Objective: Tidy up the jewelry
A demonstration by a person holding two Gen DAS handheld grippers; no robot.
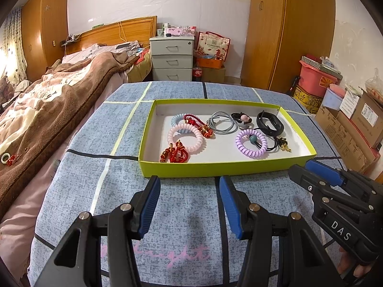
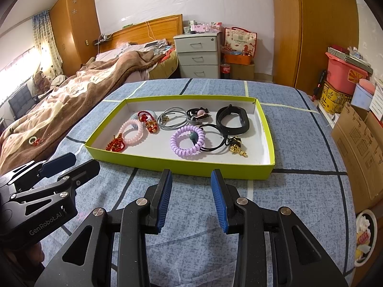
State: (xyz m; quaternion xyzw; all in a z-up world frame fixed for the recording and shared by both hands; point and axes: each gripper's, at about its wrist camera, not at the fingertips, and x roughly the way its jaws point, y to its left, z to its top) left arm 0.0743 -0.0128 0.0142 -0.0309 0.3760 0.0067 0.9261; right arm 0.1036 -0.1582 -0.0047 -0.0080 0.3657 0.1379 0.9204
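Observation:
A lime-green shallow box (image 1: 215,167) (image 2: 182,163) sits on the blue patterned cloth. It holds a pink coil tie (image 1: 185,141) (image 2: 131,132), a purple coil tie (image 1: 251,143) (image 2: 186,141), red knot charms (image 1: 176,154) (image 2: 116,144), grey cords (image 1: 221,122) (image 2: 172,119), a black band (image 1: 270,123) (image 2: 232,119) and a gold charm (image 2: 237,147). My left gripper (image 1: 190,186) is open and empty, just in front of the box. My right gripper (image 2: 191,179) is open and empty, also in front of the box, and shows at the right of the left wrist view (image 1: 318,169).
A bed with a brown blanket (image 1: 47,110) lies to the left, with a small ring and red charm (image 1: 8,159) (image 2: 34,140) on it. Cardboard boxes (image 1: 354,131) and a pink bin (image 2: 344,74) stand on the right. A drawer unit (image 1: 172,57) is behind.

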